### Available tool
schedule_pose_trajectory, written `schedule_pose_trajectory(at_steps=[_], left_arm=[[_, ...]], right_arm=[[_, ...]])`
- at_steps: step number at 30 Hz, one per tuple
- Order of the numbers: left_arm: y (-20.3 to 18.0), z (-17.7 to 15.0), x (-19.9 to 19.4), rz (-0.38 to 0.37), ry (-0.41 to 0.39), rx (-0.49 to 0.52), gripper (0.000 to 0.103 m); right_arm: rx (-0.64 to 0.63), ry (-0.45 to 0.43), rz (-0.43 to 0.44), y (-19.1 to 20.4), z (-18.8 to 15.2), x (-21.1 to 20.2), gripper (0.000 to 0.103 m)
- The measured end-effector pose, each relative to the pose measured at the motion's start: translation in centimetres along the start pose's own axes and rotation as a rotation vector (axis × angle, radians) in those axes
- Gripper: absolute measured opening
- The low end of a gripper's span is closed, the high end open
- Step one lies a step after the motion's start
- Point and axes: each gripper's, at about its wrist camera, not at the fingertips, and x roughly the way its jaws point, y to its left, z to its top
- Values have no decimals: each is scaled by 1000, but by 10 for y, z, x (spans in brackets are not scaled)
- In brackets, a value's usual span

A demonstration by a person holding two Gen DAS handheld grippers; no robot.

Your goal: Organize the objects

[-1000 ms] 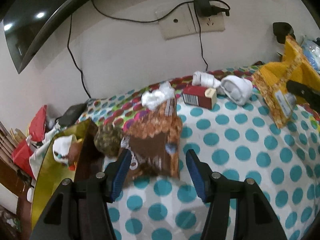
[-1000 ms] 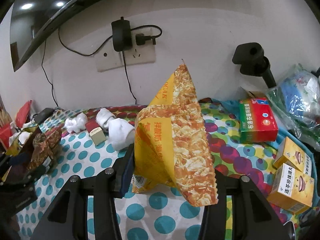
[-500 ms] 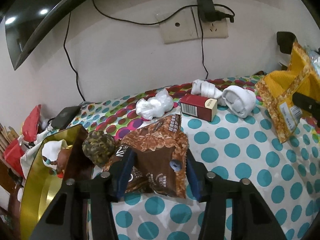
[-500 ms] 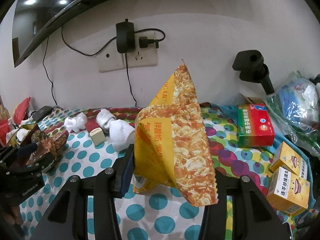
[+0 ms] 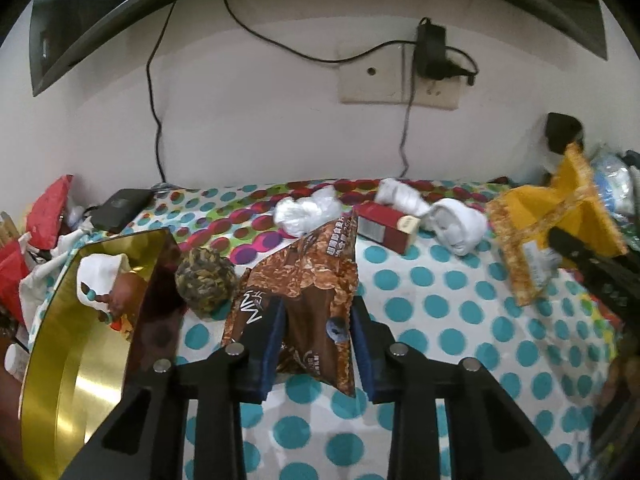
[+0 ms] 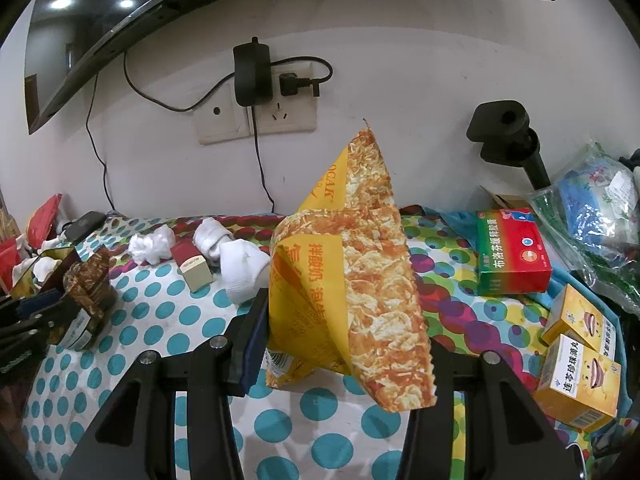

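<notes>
My left claw [image 5: 316, 344] has just closed onto the crinkly brown foil snack bag [image 5: 308, 292], pads pressing both sides, lifted off the polka-dot table [image 5: 440, 320] beside a glossy gold tin [image 5: 76, 360]. My right claw [image 6: 340, 344] stays clamped on the stiff yellow pouch [image 6: 360, 272] — upright, folded. On the cloth: two rolled white socks [image 6: 240, 268], two yellow cartons [image 6: 576, 360], one green-red box [image 6: 512, 256].

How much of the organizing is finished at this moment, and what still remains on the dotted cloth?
Done: little that shows; only a white item lies in the gold tin.

In hand: the left gripper has just closed on the brown snack bag; the right gripper holds the yellow-orange snack bag.

Left: the white sock rolls, red box, crumpled white plastic and mottled ball are loose on the dotted cloth.
</notes>
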Motion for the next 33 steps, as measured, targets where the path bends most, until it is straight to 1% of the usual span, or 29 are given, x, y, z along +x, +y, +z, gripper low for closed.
schedule_pose_trajectory(at_steps=[3,4,5,7,9,13,15,19,22,23,24,27,28,29,30,31,33], left_arm=[[-4,0,-11,-25,-2,15,30],[-4,0,-14,-35,-3,11,27],[-4,0,-20,-60,-3,10,17],[-3,1,-28,-69,-3,3,17],[1,2,-35,-116,9,-24,17],[10,4,-50,-133,9,-43,16],[17,6,-57,-162,9,-73,15],[30,9,-71,-181,5,-112,15],[42,16,-87,-172,-21,-123,13],[46,18,-93,-166,-37,-123,2],[51,21,-100,-154,-55,-124,0],[60,28,-105,-148,-52,-130,0],[61,28,-104,-167,-42,-131,0],[62,26,-103,-213,-29,-127,2],[62,23,-103,-213,-20,-128,2],[58,19,-102,-191,-8,-111,5],[49,8,-102,-223,34,-79,22]], right_arm=[[7,7,1,-1,0,2,45],[10,9,0,-2,0,2,45],[12,10,0,-2,0,2,45],[14,14,-1,-2,0,3,45],[13,16,-2,-2,0,3,45],[10,23,0,-2,0,4,45],[10,24,-2,-2,0,4,45],[10,23,-3,-2,0,5,45],[9,24,-2,-2,-1,5,45],[10,25,-2,-2,-1,5,45],[11,25,-4,-3,-1,5,45],[11,24,-3,-2,-1,5,45],[12,24,-3,-2,-1,5,45],[12,24,-5,-2,-1,5,46],[14,25,-6,-3,-1,5,46],[15,25,-7,-3,-1,5,46],[17,29,-8,-3,-1,6,46]])
